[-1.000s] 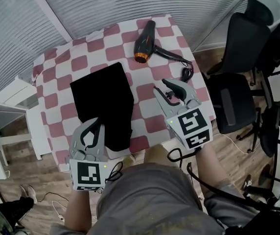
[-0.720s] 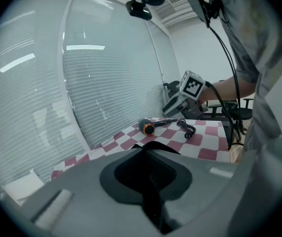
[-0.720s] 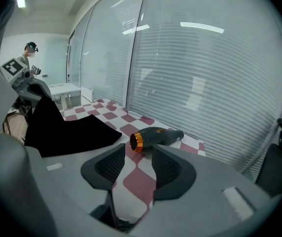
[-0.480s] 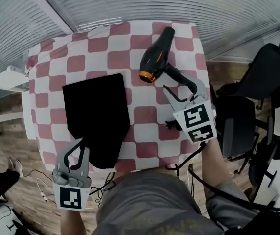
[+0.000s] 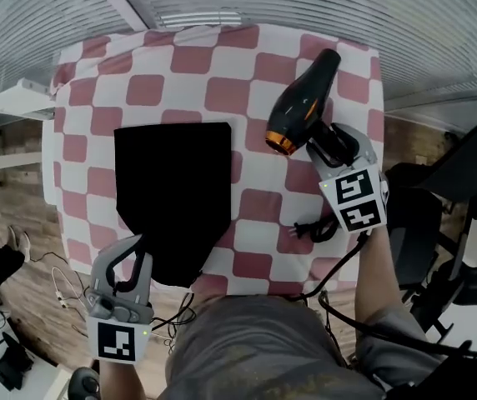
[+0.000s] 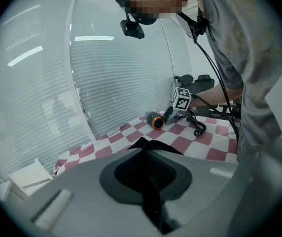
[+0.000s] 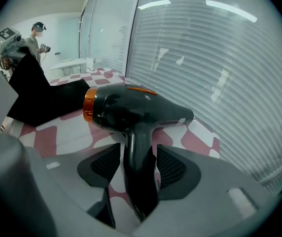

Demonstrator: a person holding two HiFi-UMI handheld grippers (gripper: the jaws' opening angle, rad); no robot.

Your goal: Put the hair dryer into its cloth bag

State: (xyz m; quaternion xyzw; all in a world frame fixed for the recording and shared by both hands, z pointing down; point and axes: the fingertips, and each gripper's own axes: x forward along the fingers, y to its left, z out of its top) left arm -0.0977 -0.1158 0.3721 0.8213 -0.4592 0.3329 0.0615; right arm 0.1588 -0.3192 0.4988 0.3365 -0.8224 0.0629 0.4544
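Observation:
A black hair dryer (image 5: 301, 107) with an orange nozzle ring lies on the checkered table (image 5: 180, 65) at the far right. My right gripper (image 5: 332, 142) stands open astride its handle (image 7: 138, 152). The jaws have just been opening, and a gap shows beside the left pad (image 7: 104, 164). The dryer's cord and plug (image 5: 318, 227) trail toward the near edge. The flat black cloth bag (image 5: 172, 190) lies at the centre left. My left gripper (image 5: 132, 248) is shut on its near edge, and a black fold sticks out of the jaws (image 6: 148, 144).
Black office chairs (image 5: 472, 173) stand close to the table's right side. A white shelf (image 5: 13, 98) is at the left, and cables (image 5: 63, 290) lie on the wooden floor. Slatted blinds run behind the table's far edge.
My right gripper has travelled from the table's near right out to the dryer and dropped over its handle, jaws wider. The left gripper stays on the bag's near edge.

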